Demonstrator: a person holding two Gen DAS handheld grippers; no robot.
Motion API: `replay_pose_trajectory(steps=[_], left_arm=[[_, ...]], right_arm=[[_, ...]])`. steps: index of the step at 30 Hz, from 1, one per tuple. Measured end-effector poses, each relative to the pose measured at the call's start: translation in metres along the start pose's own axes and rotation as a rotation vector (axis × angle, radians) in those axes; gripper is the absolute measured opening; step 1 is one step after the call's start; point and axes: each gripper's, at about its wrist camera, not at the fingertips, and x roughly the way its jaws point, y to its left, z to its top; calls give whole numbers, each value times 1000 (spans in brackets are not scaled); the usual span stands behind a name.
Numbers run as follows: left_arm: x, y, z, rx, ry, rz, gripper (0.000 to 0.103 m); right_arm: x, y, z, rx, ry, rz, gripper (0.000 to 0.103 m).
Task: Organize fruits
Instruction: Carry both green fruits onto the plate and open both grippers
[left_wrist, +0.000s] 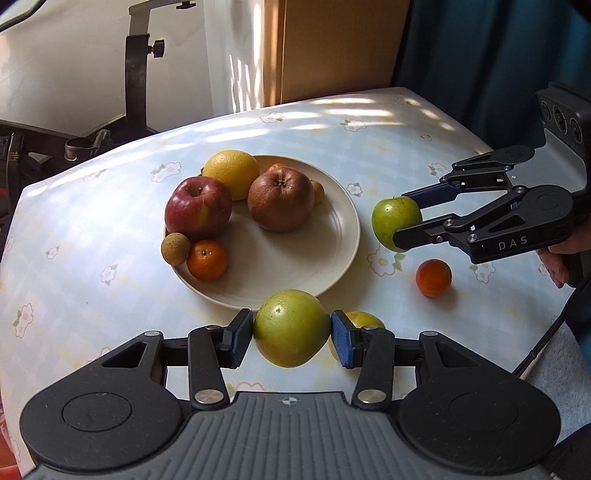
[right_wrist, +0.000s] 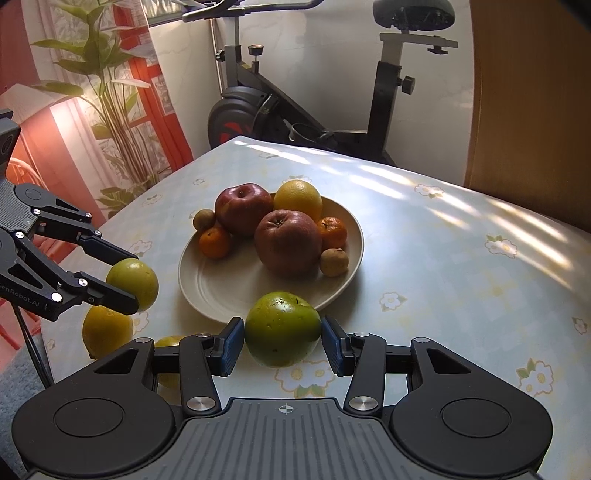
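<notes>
Behind right tool (right_wrist: 282, 345), exercise bike (right_wrist: 317, 92) fully visible.

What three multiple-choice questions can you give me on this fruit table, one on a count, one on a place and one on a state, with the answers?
1. How many red apples lie on the plate?
A one
B two
C four

2. Where is the lone mandarin?
A on the plate
B in a bowl
C on the tablecloth

3. What are the left tongs doing?
A gripping a green fruit
B hanging open and empty
C gripping a red apple

Answers:
1. B: two red apples sit among the plate's fruit.
2. C: it lies on the cloth, clear of the plate's rim.
3. A: both blue pads press the green fruit's sides.
</notes>
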Motion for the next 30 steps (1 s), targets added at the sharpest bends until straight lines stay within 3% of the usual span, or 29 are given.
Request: replay_pose_trajectory(steps=[13, 30], left_arm=[[49, 32, 34, -122, -37, -17, 49], [69, 50, 36, -207, -112, -27, 49]], right_arm=[[31, 2, 23, -84, 49, -10, 42], [59, -8, 36, -106, 73, -52, 43]])
